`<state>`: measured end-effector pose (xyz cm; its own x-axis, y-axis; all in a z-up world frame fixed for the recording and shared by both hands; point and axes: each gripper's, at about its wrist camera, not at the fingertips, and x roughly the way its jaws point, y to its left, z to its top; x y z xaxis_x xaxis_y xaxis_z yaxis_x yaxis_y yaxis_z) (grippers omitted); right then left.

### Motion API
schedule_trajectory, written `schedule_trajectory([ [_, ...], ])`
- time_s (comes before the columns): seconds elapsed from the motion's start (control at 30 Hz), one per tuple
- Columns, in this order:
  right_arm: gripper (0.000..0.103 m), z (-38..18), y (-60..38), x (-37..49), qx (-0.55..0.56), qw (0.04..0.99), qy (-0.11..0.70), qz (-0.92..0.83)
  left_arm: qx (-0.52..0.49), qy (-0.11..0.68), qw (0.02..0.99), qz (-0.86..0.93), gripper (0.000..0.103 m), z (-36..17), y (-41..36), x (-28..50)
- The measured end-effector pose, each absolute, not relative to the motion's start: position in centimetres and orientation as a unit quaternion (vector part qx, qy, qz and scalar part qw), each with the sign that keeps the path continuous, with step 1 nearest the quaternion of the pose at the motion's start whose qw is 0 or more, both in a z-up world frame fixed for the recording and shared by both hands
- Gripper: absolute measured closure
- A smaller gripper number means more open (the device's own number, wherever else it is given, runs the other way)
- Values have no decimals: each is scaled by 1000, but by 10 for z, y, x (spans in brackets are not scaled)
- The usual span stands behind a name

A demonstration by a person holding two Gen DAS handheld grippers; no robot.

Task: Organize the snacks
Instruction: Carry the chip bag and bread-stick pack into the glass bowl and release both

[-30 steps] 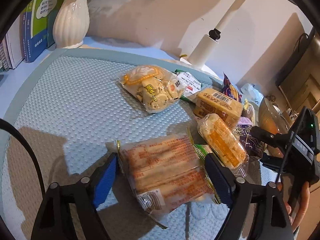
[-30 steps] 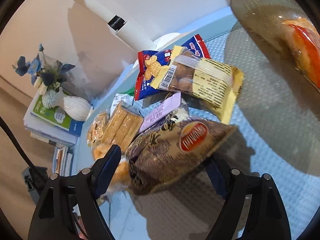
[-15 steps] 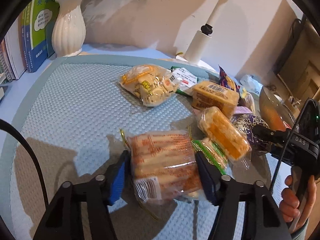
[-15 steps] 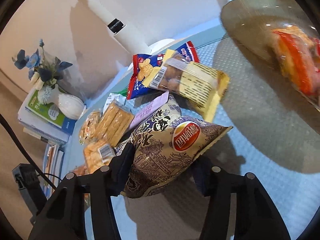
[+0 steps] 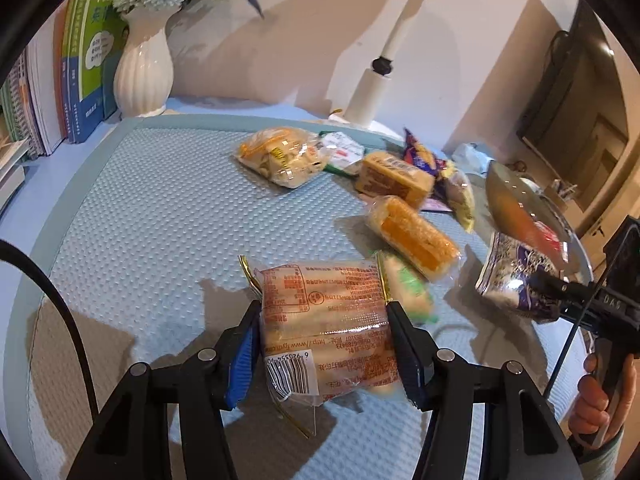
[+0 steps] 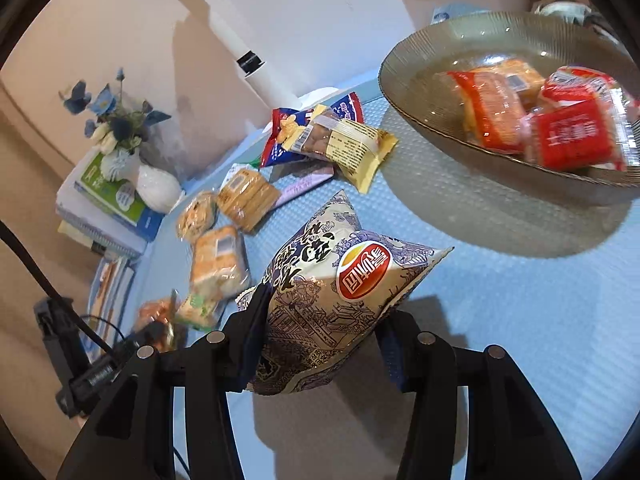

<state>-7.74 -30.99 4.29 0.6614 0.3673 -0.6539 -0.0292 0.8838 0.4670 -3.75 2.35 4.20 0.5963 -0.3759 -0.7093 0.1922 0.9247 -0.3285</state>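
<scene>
L gripper [image 5: 322, 344] jaws closing on clear cracker pack [image 5: 324, 320], pads pressing both sides. Bare mat [image 5: 160, 216] ahead-left, snack pile ahead-right. R gripper [image 6: 320, 344] closing on chip bag [image 6: 340, 292], lifted off mat; glass bowl [image 6: 404, 92] ahead-right, open mat between.

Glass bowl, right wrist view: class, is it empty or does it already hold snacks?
Not empty. The glass bowl already holds several red and orange snack packets, piled toward one side.
</scene>
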Motion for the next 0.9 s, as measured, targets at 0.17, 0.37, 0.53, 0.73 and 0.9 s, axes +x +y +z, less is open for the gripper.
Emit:
schedule_trajectory([
  [0.17, 55, 41, -309, -91, 194, 891, 393, 117, -99, 414, 890, -166, 45, 49, 16, -45],
  [0.37, 55, 40, -311, -105, 178, 896, 386, 127, -111, 412, 887, -176, 45, 54, 18, -51],
  [0.53, 55, 55, -319, -115, 183, 903, 364, 135, -99, 391, 896, -184, 45, 75, 6, -54],
  [0.73, 55, 90, -351, -125, 197, 921, 314, 123, -65, 357, 904, -225, 45, 121, -42, -34],
  [0.9, 55, 117, -400, -124, 212, 939, 263, 61, -43, 334, 900, -278, 45, 154, -108, -3],
])
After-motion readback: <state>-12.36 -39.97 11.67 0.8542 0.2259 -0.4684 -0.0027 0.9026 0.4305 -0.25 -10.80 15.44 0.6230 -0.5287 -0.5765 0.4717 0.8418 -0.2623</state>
